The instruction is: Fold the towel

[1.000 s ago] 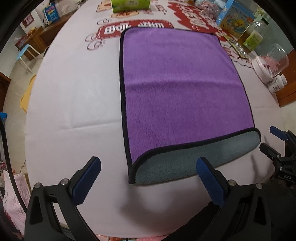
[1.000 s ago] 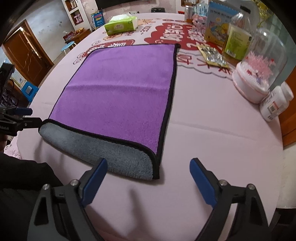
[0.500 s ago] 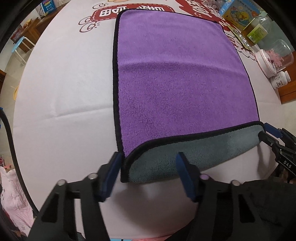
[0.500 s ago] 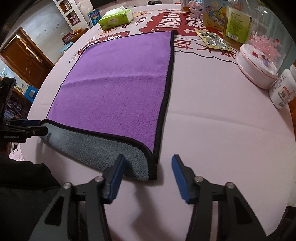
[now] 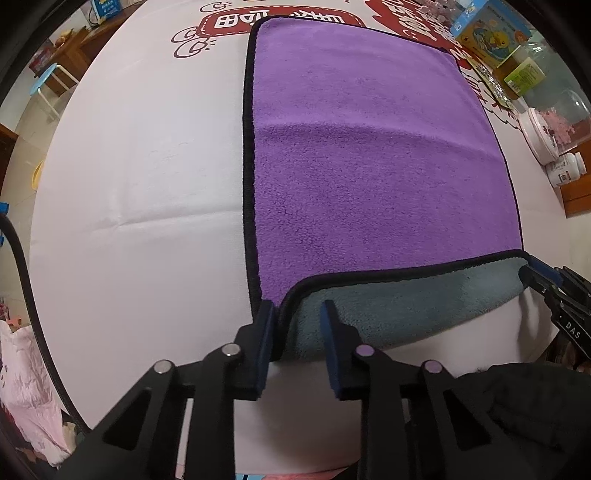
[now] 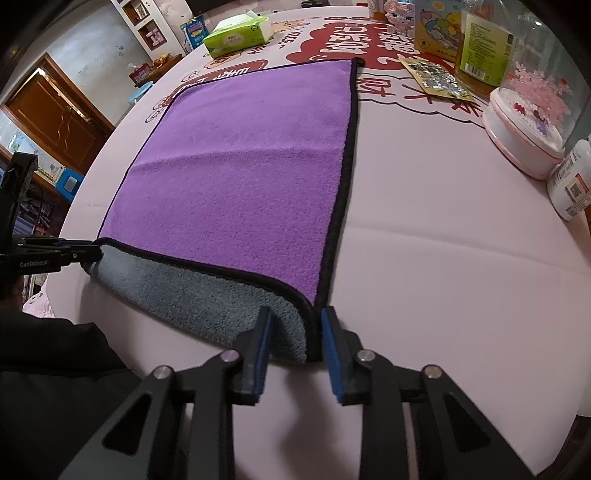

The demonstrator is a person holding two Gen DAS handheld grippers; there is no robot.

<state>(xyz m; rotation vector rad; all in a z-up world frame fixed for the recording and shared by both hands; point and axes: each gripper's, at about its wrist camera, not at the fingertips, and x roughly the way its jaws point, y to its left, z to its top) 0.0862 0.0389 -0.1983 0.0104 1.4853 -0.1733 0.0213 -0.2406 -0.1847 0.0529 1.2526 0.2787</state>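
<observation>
A purple towel (image 5: 369, 158) with black trim and a grey underside lies flat on the pale pink table; its near edge curls over the table's front edge, showing grey. My left gripper (image 5: 297, 317) is open, with its jaws straddling the towel's near left corner. My right gripper (image 6: 295, 325) is open, with its jaws straddling the near right corner of the towel (image 6: 251, 177). Each gripper shows in the other's view: the right one (image 5: 546, 280) at the right, the left one (image 6: 74, 251) at the left.
Right of the towel stand a pink glass-domed ornament (image 6: 528, 110), a white pill bottle (image 6: 570, 184), a foil blister pack (image 6: 436, 77), a bottle and a picture box (image 6: 439, 26). A green tissue box (image 6: 236, 33) sits at the far side.
Both grippers moved forward to the towel's near corners and their jaws narrowed from wide open to a small gap around the corners. The towel has not moved.
</observation>
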